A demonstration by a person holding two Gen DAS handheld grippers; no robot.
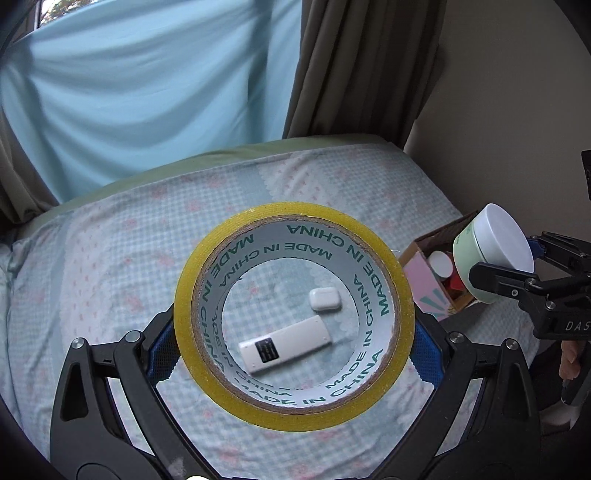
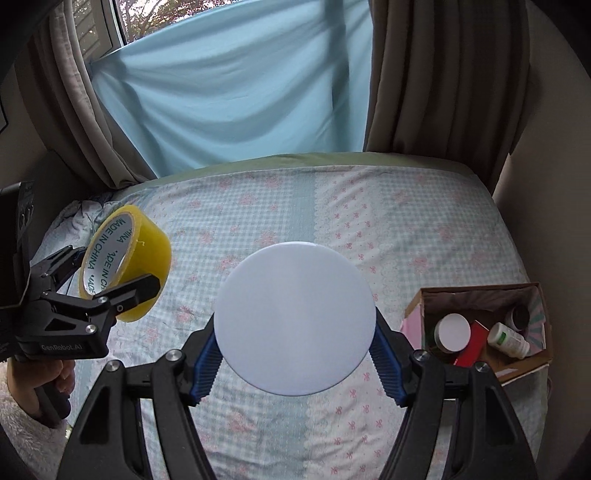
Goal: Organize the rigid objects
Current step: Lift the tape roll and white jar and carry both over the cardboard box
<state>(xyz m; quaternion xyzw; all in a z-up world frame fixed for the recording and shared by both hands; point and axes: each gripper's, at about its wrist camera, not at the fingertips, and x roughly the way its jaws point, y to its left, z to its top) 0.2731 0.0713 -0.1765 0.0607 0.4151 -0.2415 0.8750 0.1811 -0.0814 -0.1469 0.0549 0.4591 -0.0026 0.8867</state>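
Two claws up | left claw [image 1: 295, 343] pinching one tape roll [image 1: 293, 315] | right claw [image 2: 293, 365] pinching one jar [image 2: 293, 319] | bed [image 2: 406, 229]: one remote [image 1: 284, 344], one earbud case [image 1: 325, 299], one box [image 2: 480, 295]

A bed [image 2: 424, 229] fills the lower part of both views, covered with a pale blue checked sheet [image 2: 258, 206] printed with pink flowers. Behind it a light blue cloth [image 2: 240, 92] hangs across the window [image 2: 147, 18], with brown curtains [image 2: 443, 81] on either side. Daylight and tree branches show above the cloth, and a plain beige wall [image 1: 517, 92] stands to the right.
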